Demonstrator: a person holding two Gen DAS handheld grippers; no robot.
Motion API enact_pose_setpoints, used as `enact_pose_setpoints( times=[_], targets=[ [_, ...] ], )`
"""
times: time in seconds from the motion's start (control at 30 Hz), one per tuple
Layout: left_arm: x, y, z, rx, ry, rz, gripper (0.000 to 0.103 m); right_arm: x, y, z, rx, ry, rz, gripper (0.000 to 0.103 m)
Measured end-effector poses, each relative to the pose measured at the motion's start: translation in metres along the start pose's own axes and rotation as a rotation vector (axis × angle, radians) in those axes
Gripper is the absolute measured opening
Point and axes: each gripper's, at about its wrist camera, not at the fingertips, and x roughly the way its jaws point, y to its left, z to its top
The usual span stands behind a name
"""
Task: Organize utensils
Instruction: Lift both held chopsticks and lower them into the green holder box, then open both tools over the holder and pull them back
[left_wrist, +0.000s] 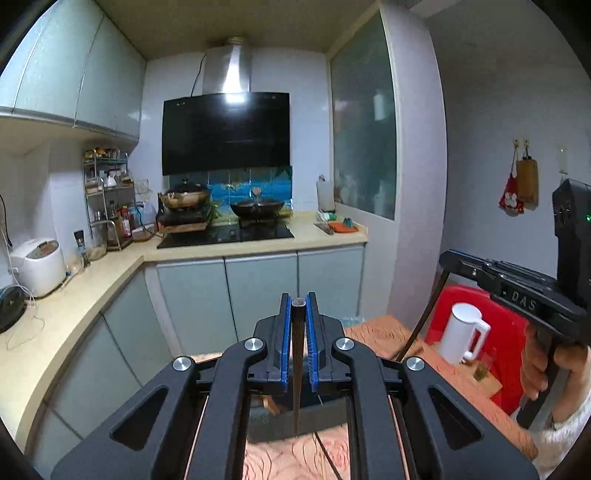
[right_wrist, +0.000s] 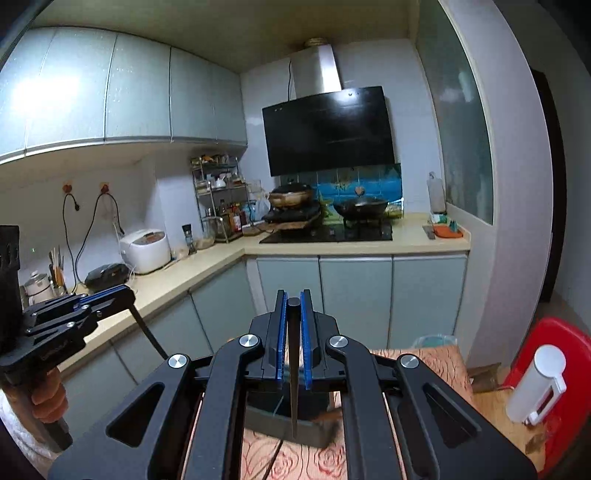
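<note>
A: Left claw (left_wrist: 298, 314) is clamped on a dark chopstick (left_wrist: 297, 354), gripped near its thick end, the tip hanging toward the black box (left_wrist: 295, 421) on the patterned bench (left_wrist: 373, 332).

B: Right claw (right_wrist: 293, 312) likewise: pinched tight on a second chopstick (right_wrist: 293, 365), tip above the same box.

A: Both held upright over the box, probably so each clears its rim. White jug (left_wrist: 463, 338) stands to the right of the box, clear of both.

Both fisheye views are dim and bluish, edges bowed and vignetted black. Glare whitens the upper cabinets (right_wrist: 55, 92) at upper left; distant counter clutter is soft.
</note>
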Motion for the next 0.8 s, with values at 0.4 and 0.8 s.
enact_pose_setpoints(
  times=[0.4,0.8],
  targets=[
    [0.076,-0.001,0.002,-0.030,0.031,0.038,0.007,0.060,-0.006,-0.004,0.007,0.022,-0.041,0.008],
    [0.115,0.027,-0.038,-0.108,0.143,0.045,0.009,0.099,-0.019,-0.047,0.056,0.162,-0.040,0.008]
  ],
)
